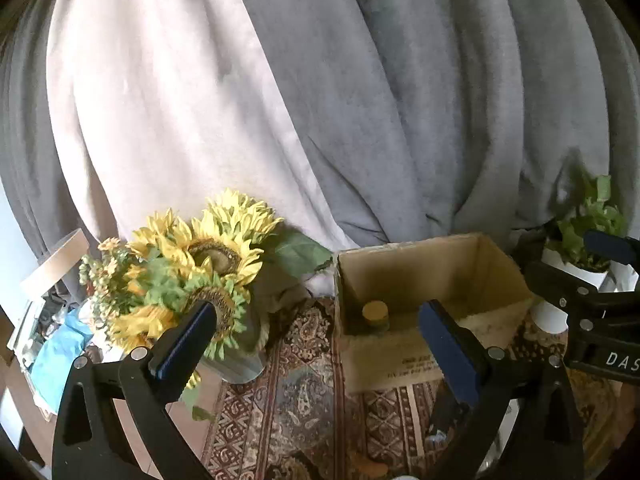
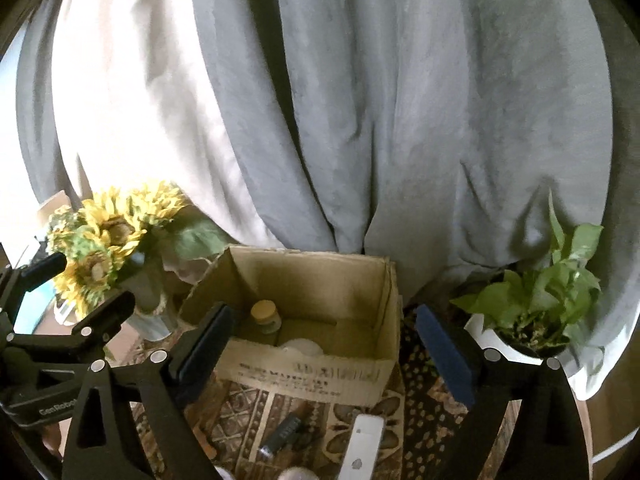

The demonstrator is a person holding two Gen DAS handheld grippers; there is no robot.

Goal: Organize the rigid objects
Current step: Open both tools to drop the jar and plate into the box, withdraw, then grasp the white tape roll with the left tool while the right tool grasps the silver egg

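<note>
While both grippers are hovering:
Surface: patterned paisley cloth is covering the counter.
Backdrop: grey draped curtain is hanging behind.
Edges: open brown cardboard box is sitting centrally.
Grippers: left gripper and right gripper are gaping wide, empty.

You can read "DAS" on the right gripper and "Gen Robot" on the left gripper; the cardboard box print is illegible.
</note>
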